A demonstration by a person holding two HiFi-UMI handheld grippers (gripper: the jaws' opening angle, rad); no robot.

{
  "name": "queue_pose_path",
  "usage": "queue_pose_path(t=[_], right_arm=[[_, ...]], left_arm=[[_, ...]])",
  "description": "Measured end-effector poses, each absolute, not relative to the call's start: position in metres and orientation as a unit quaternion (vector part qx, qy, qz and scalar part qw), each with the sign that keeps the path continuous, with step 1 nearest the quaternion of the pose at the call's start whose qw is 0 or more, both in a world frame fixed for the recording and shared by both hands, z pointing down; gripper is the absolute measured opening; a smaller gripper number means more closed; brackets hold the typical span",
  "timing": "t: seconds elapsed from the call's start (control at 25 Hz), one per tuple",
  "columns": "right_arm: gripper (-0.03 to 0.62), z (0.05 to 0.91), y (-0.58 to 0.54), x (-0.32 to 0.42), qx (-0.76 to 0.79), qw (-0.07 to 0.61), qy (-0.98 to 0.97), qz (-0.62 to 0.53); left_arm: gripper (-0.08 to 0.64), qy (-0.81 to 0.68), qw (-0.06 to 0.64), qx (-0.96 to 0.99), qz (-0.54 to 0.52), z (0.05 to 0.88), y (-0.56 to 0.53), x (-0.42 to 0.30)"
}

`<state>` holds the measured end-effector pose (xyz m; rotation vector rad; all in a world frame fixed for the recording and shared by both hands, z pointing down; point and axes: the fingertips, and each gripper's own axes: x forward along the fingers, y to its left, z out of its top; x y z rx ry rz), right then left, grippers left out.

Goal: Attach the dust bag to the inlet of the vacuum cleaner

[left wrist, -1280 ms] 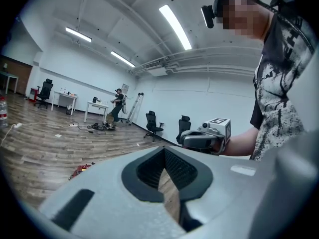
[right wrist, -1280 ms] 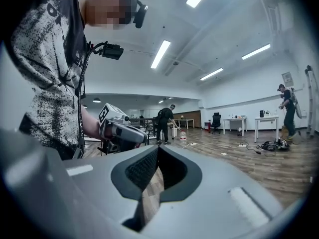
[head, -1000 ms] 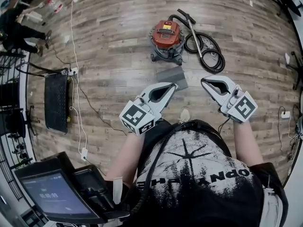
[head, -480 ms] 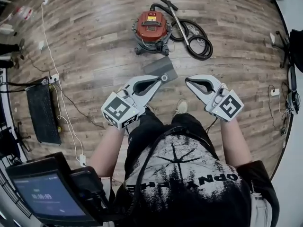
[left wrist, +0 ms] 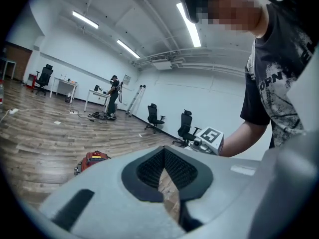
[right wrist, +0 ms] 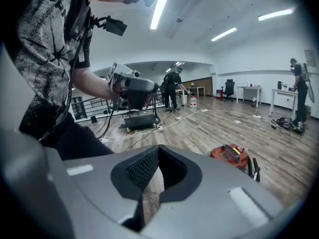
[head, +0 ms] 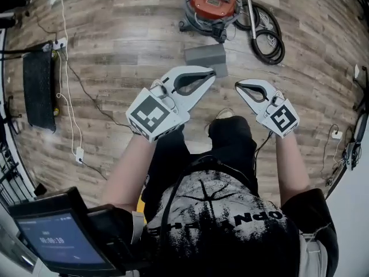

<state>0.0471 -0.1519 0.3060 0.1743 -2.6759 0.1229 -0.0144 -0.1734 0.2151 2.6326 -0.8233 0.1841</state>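
Observation:
The red vacuum cleaner (head: 214, 2) stands on the wood floor at the top of the head view, with its black hose (head: 266, 32) coiled to its right. A flat grey dust bag (head: 206, 55) lies on the floor just in front of it. My left gripper (head: 211, 73) is shut and empty, and its tips show just below the bag's near edge. My right gripper (head: 238, 86) is also shut and empty, to the bag's lower right. The vacuum cleaner (left wrist: 92, 160) shows small in the left gripper view, and the vacuum cleaner (right wrist: 230, 155) shows in the right gripper view too.
A black mat (head: 38, 88) and a white cable with a power strip (head: 79, 153) lie at the left. A tablet screen (head: 56, 239) sits at the lower left. Office chairs (left wrist: 153, 118) and a distant person (left wrist: 113, 96) stand at the room's far side.
Both grippers have come down toward the floor and stayed shut. In the head view the vacuum cleaner and bag now sit higher and further right, with the left tips closer to the bag.

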Motion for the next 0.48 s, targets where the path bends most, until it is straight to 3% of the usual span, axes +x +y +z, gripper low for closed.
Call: queue_pose_path(t=[0.24,0.36,0.48], right_arm=[[0.012,0.494,-0.172,0.034,0.015,0.315,-0.948,0.030],[0.108,0.608,-0.166,0.028,-0.033,0.353,-0.935,0.016],[0.141,0.728,-0.157,0.033,-0.077,0.408,-0.910,-0.004]], left_arm=[[0.003,-0.276,0.169,0.943,0.077,0.351,-0.195,-0.017],[0.003,-0.253,0.153,0.951,0.088,0.434,-0.206,-0.014],[0.003,-0.236,0.146,0.957,0.089,0.509,-0.215,-0.007]])
